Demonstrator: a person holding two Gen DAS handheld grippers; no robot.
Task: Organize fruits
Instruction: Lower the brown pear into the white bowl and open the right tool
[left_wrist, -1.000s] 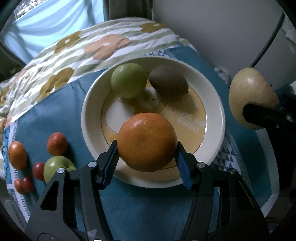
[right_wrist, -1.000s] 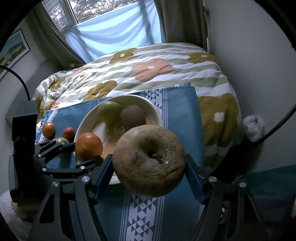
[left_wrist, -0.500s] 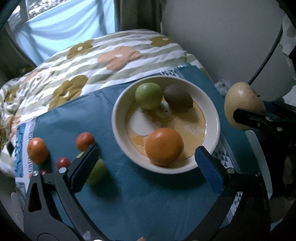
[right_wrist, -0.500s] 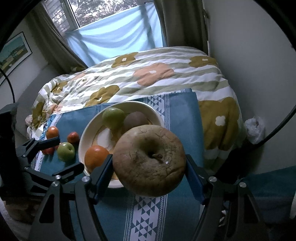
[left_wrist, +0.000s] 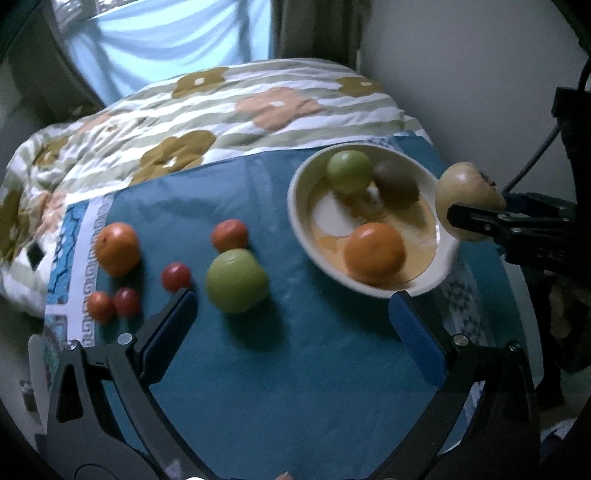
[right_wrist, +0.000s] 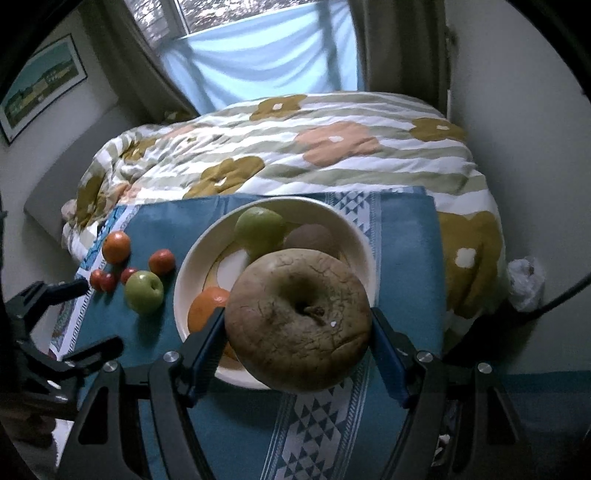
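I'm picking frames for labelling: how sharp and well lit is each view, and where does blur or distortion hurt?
Left wrist view: dim, bluish window light; motion blur smears the bowl rim and orange; the green apple is soft; fisheye bends the edges. Right wrist view: sharper, with cracks readable on the brown apple held in the right tool; corners fall dark.

In the bowl (left_wrist: 295, 206): 1 orange (left_wrist: 373, 251), 1 green apple (left_wrist: 349, 170), 1 kiwi (left_wrist: 395, 181). Left of the bowl: 1 green apple (left_wrist: 236, 280), 2 tangerines (left_wrist: 117, 248), 3 cherry tomatoes (left_wrist: 176, 276). Above the bowl's near rim, 1 brown wrinkled apple (right_wrist: 297, 318).
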